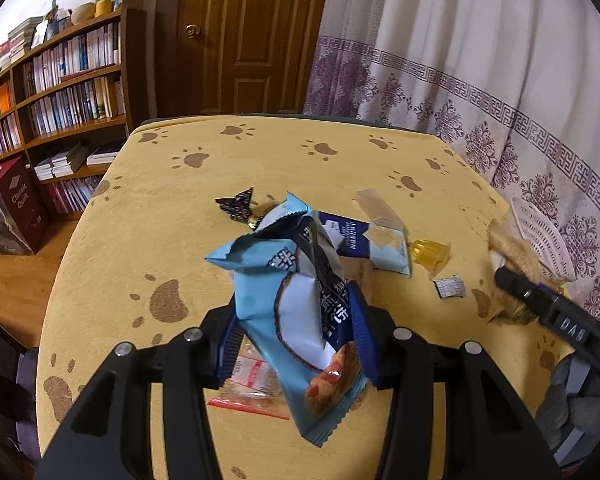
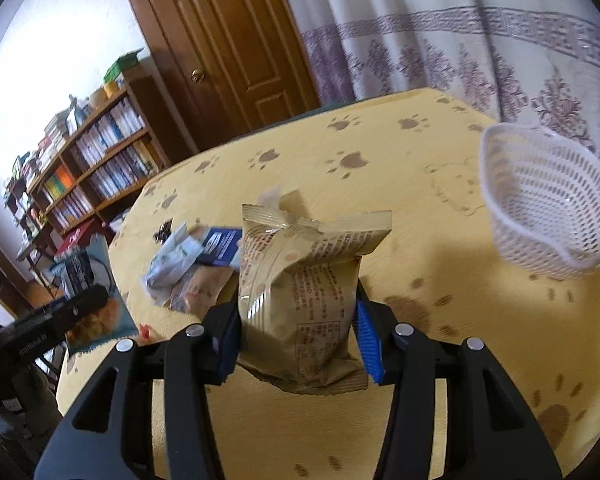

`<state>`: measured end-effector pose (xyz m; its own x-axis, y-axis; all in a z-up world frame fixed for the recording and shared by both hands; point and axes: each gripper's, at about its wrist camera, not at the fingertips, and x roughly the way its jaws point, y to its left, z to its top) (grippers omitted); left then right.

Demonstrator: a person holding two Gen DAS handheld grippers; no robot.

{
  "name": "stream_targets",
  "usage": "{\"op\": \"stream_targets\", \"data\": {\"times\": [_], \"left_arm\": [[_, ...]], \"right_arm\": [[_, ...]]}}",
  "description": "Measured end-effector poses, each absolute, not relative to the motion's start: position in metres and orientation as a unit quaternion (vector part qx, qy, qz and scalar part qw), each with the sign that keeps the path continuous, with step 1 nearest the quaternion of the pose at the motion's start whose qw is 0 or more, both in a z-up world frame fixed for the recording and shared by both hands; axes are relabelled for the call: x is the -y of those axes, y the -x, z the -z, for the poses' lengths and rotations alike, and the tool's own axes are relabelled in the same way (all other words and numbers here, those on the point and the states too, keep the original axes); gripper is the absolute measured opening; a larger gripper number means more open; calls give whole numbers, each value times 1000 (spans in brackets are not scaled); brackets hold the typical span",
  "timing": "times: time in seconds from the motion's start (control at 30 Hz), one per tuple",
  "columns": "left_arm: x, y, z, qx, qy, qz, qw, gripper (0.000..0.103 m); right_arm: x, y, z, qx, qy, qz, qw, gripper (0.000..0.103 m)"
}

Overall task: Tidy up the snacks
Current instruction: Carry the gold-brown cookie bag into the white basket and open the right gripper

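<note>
Blue packet and tan packet both lifted clear of the yellow bench (image 2: 440, 208), bound, by the look of it, for the white basket (image 2: 548, 208).

Left gripper (image 1: 296, 320) clamped on the blue packet (image 1: 296, 292), raised above the loose wrappers (image 1: 374, 240) heaped mid-bench, probably to clear them. Right gripper (image 2: 296, 320) squeezed onto the tan packet (image 2: 304, 292), held upright and near; basket far right, well apart, seemingly tilted and blurred. Remaining: a yellow jelly cup (image 1: 430, 252) and a small silver wrapper (image 1: 450, 286) right of the pile.

Black fingers (image 1: 364, 320) w/ blue ribbed pads (image 2: 366, 340), silver screws.
</note>
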<state>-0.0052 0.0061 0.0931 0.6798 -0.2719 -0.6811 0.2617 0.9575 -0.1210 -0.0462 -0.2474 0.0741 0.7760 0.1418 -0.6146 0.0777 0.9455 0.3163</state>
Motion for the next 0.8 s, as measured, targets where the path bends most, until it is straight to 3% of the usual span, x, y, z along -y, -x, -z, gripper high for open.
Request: {"op": "stream_targets", "data": {"times": [0.8], "left_arm": [[67,17,-102,-365,-51,185,911,49]], "right_arm": [[421,107,-104,-227,-233,172,930,50]]}}
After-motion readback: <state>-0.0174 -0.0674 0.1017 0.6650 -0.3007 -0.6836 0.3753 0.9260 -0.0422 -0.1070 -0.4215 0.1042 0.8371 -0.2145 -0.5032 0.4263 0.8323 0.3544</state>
